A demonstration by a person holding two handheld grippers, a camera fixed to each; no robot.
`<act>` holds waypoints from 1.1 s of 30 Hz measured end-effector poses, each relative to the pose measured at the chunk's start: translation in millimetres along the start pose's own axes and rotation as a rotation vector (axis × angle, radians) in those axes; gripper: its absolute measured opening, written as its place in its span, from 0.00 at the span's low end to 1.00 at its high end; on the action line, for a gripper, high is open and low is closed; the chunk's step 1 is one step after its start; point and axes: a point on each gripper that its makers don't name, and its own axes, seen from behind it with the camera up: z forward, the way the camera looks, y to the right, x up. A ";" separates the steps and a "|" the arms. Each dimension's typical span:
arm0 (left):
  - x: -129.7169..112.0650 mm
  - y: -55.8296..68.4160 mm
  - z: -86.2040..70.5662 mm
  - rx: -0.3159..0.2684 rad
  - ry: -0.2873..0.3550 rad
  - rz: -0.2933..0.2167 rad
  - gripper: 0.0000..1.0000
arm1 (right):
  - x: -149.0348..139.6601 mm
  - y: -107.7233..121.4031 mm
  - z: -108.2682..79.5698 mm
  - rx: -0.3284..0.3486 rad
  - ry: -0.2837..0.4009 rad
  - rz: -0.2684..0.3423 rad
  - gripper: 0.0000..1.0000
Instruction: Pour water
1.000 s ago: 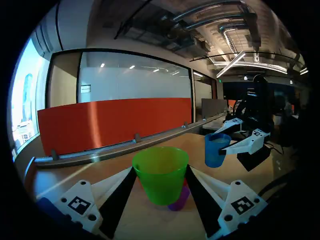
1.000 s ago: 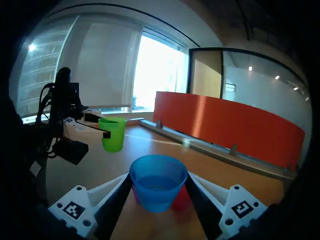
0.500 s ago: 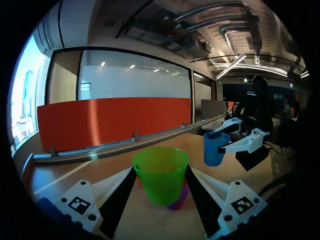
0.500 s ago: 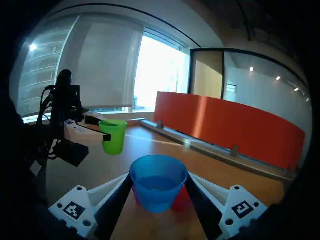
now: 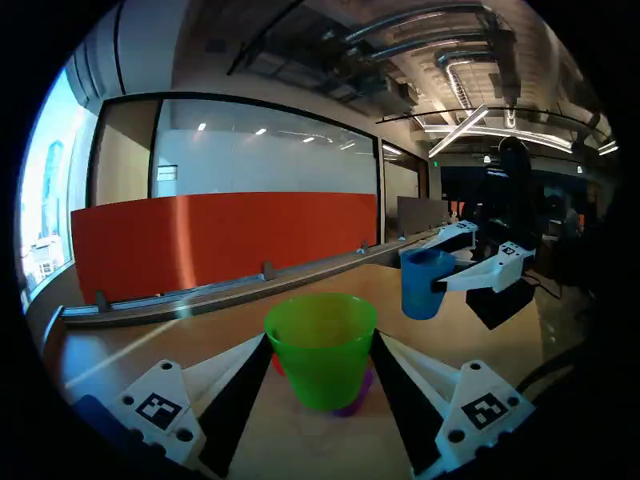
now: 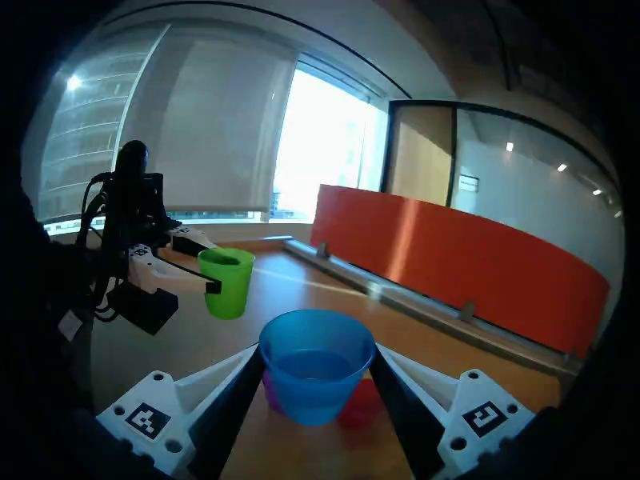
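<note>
In the left gripper view, my left gripper (image 5: 322, 356) is shut on an upright green cup (image 5: 322, 344) held above the wooden table (image 5: 160, 352). Farther right there, the right gripper (image 5: 436, 272) holds a blue cup (image 5: 420, 282) in the air. In the right gripper view, my right gripper (image 6: 318, 372) is shut on that blue cup (image 6: 317, 364), upright with water in it. To the left and farther off in that view, the left gripper (image 6: 210, 274) carries the green cup (image 6: 226, 282). A red cup (image 6: 360, 402) and a purple cup (image 5: 360, 394) stand on the table behind the held cups.
An orange partition (image 5: 224, 240) with a metal rail (image 5: 240, 286) runs along the table's far edge. Bright windows (image 6: 328, 152) lie behind the left gripper in the right gripper view. The wooden tabletop (image 6: 336, 296) stretches between the two grippers.
Both held cups have risen a little. The blue cup has drifted slightly left and up in the left gripper view; the green cup has moved slightly right and nearer in the right gripper view.
</note>
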 end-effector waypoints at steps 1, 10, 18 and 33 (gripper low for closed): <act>-1.3 1.7 -0.2 -0.005 -0.002 0.000 0.85 | 1.7 -0.2 -0.2 0.004 0.001 -0.006 0.91; -5.7 11.4 -2.7 -0.034 -0.008 0.014 0.85 | 13.4 -0.5 1.4 0.025 -0.004 -0.075 0.91; -11.1 16.0 -3.8 -0.048 -0.017 0.018 0.85 | 22.4 1.4 2.8 0.040 0.005 -0.125 0.91; -17.1 33.9 2.1 -0.095 -0.013 0.026 0.85 | 33.7 10.8 5.8 0.042 0.012 -0.228 0.91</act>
